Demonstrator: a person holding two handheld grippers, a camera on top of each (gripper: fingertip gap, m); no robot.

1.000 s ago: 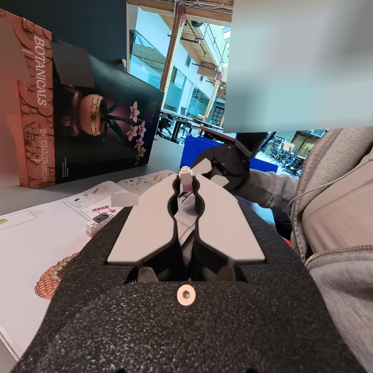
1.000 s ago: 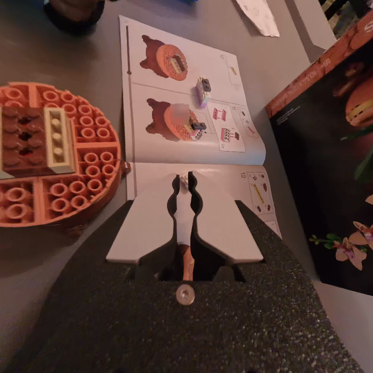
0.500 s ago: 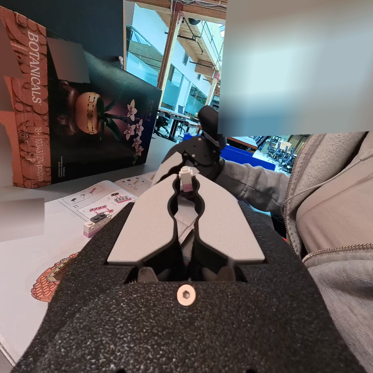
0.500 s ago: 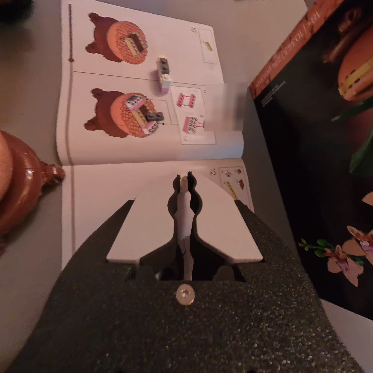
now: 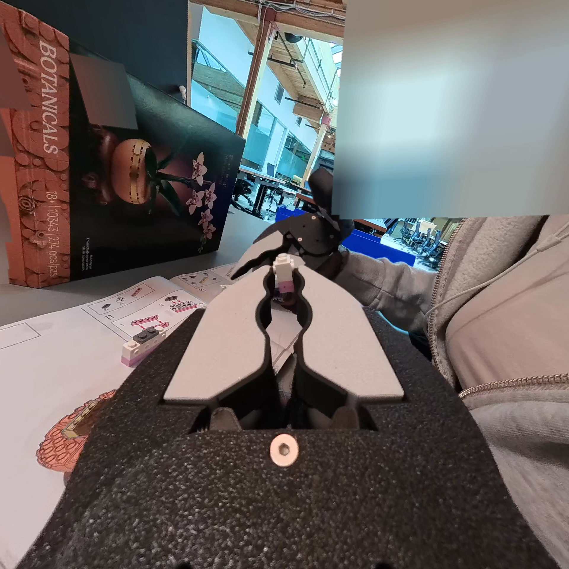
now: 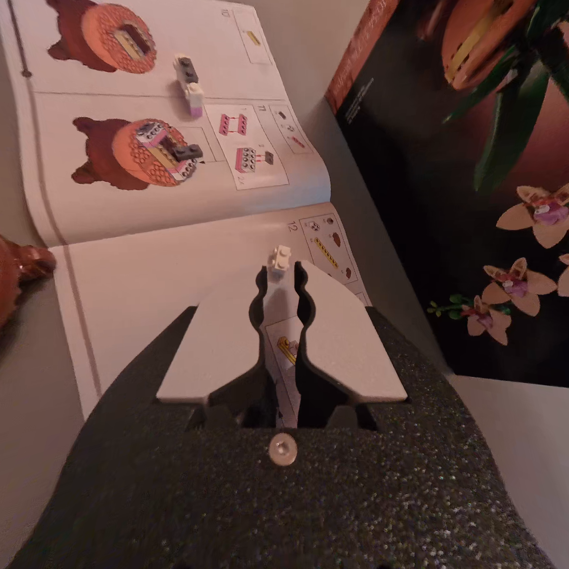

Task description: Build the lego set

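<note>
Grey, matte fingers of the left gripper (image 5: 284,274) pinch a small white-over-pink stack of lego bricks (image 5: 284,275) at their tips, the white studded end poking up above the finger edges. Just beyond it the right gripper (image 5: 246,269) shows as a black body with pale fingers angled down toward the open white instruction booklet (image 5: 61,354), held by an arm in a grey fleece sleeve (image 5: 385,283).

In the right wrist view, the right gripper (image 6: 278,267) has a small white lego piece (image 6: 279,258) between its tips; its jaws stand slightly apart around it, and motion blur leaves it unclear whether they are truly clamped on it or only flanking it. Below, the booklet lies flat on the grey tabletop (image 6: 30,354), its right edge running close along the foot of the upright dark lego box with orchid picture (image 6: 462,215), so little room remains on that side.

Loose on the upper page rests a second white, pink and dark grey brick assembly (image 6: 188,86), well apart from both grippers. At the left edge a rounded reddish-brown lego pot part (image 6: 18,271) touches the booklet's corner. Bare page lies open between the fold and the right gripper's tips.
</note>
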